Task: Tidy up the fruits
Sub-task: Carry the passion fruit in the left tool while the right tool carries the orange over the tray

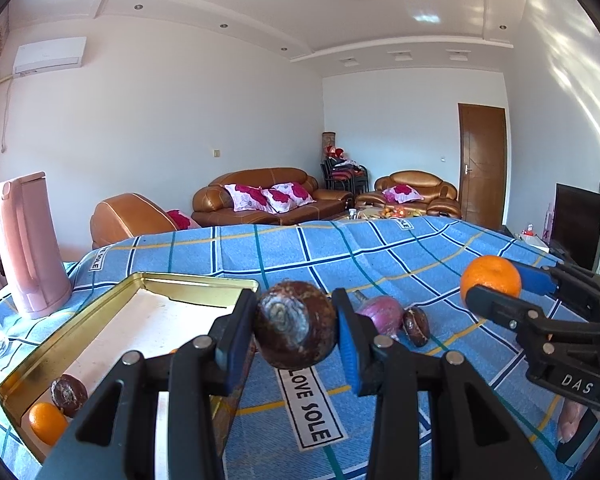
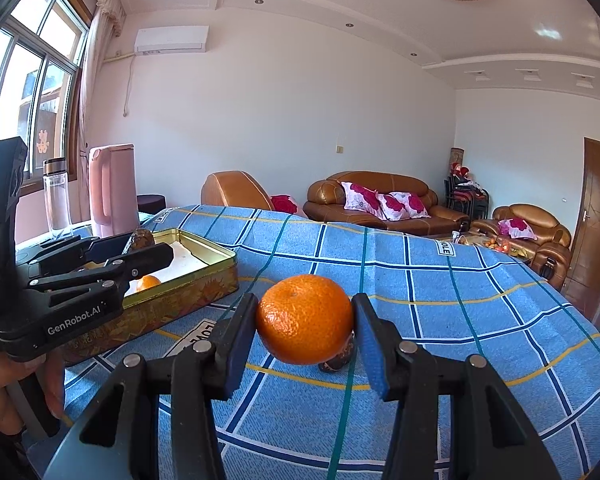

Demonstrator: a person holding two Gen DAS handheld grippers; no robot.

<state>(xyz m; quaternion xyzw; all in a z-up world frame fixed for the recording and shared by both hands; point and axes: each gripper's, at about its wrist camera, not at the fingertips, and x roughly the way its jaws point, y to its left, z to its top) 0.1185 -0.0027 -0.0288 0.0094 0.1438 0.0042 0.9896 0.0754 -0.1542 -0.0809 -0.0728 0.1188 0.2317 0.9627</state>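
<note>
The left tongs (image 1: 296,326) pinch a dark brown, mottled round fruit (image 1: 296,324) between their blue pads, holding it clear of the blue checked cloth (image 1: 380,256) that covers the table, just beside the right rim of the gold tin tray (image 1: 100,312). The right tongs (image 2: 305,322) pinch a mandarin (image 2: 305,318) the same way, lifted above the cloth out toward the table's right side; in the left wrist view that mandarin (image 1: 491,280) shows between the right tongs' (image 1: 496,286) black fingers.

In the tray's near corner lie a small orange (image 1: 46,422) and a brown fruit (image 1: 69,394), touching each other on the white lining. A printed label reading LOVE SOLE (image 1: 310,406) lies on the cloth below the left tongs.

Just past the left tongs, on the cloth toward the middle of the table, rest a purple bulb-shaped item (image 1: 380,314) and another brown fruit (image 1: 416,326), side by side.

At the table's far left corner stands a pink kettle (image 1: 28,244), with a clear bottle (image 2: 56,198) beside it. Beyond the far edge sit brown leather sofas (image 1: 272,196) with floral cushions.
</note>
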